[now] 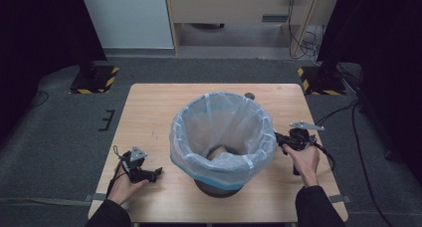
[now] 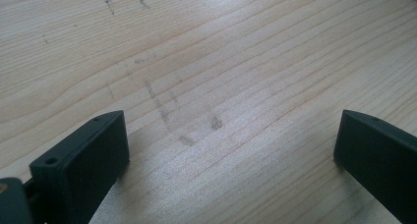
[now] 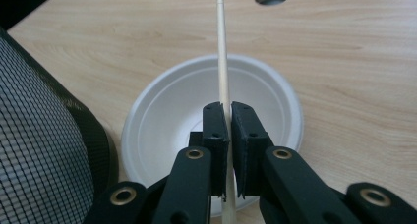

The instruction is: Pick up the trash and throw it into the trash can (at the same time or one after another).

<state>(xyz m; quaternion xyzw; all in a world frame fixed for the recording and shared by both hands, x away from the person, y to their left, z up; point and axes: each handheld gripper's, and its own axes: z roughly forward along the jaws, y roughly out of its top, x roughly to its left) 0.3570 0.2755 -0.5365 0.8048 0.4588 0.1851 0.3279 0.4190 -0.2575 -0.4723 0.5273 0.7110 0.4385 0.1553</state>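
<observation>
A pale wooden counter (image 1: 149, 112) is standing on grey carpet, a lined mesh bin (image 1: 222, 137) filling its centre. The right claw (image 3: 227, 111) is pinching a thin wooden stick (image 3: 223, 52), running lengthwise up-frame over a white paper bowl (image 3: 167, 106) (beside the bin). The left claw (image 2: 231, 145) is gaping empty at lower left.

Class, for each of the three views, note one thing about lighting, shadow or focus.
High view: the room's sides are dark, while the table and the bin liner are well lit. Left gripper view: soft shadow under the left tongs; wood grain sharp. Right gripper view: the right tongs look blurred up close; the chopstick and paper bowl are evenly lit.
</observation>
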